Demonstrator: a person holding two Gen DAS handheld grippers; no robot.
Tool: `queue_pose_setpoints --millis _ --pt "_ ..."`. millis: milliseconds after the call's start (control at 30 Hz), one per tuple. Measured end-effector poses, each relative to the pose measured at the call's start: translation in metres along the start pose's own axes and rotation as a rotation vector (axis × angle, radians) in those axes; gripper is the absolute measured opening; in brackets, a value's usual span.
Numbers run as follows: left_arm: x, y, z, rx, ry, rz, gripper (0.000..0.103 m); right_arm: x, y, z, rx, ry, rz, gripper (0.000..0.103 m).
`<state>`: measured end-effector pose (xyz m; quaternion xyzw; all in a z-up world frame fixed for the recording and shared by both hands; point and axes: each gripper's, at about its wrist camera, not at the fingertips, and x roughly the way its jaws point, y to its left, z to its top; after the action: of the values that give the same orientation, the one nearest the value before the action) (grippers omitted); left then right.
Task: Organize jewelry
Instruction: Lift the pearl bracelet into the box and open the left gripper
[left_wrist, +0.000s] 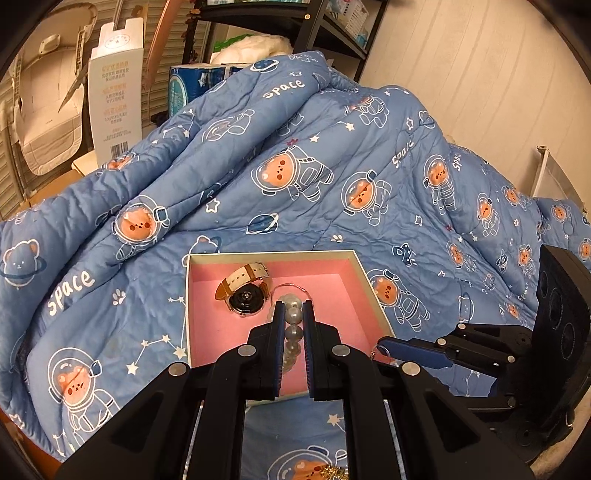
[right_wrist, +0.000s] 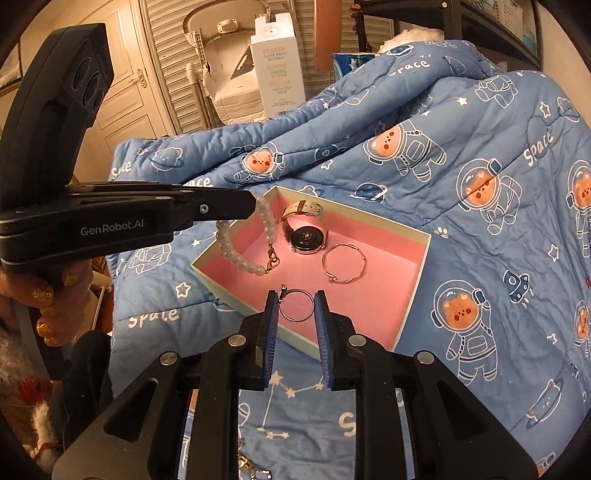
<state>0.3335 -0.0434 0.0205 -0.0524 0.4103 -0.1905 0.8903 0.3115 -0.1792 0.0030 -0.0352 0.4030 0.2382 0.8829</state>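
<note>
Both tongs grip jewelry: the left tongs (left_wrist: 293, 314) clamp the pearl bracelet (right_wrist: 236, 254) and the right tongs (right_wrist: 296, 306) pinch the ring (right_wrist: 295, 305), each over the pink box (right_wrist: 406, 288) lying toward twelve o'clock.

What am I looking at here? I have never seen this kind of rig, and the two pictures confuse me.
There is no robot. A person holds a two-finger gripper in each hand, and each gripper carries a wide-angle camera looking along its fingers. So one picture is the left gripper's view, the other the right gripper's.

On a blue bear-print blanket lies an open box with a pink lining. Inside are a watch and a thin bangle.

The left gripper is shut on a pearl bracelet, which dangles over the box's edge. The right gripper pinches a thin metal ring above the box's near edge.
</note>
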Motion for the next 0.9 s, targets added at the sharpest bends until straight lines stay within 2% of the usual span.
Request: queue_pose_setpoints --millis 200,367,900 --pt "0.035 0.009 0.005 -0.037 0.062 -0.001 0.009 0.029 -0.011 0.012 -0.008 0.054 -0.048 0.021" --pt "0.056 0.021 -0.001 -0.066 0.106 0.029 0.009 0.042 -0.019 0.019 0.003 0.086 -0.050 0.021" --pt "0.067 0.038 -0.014 -0.046 0.141 0.148 0.009 0.092 -0.013 0.029 -0.091 0.293 -0.008 0.021"
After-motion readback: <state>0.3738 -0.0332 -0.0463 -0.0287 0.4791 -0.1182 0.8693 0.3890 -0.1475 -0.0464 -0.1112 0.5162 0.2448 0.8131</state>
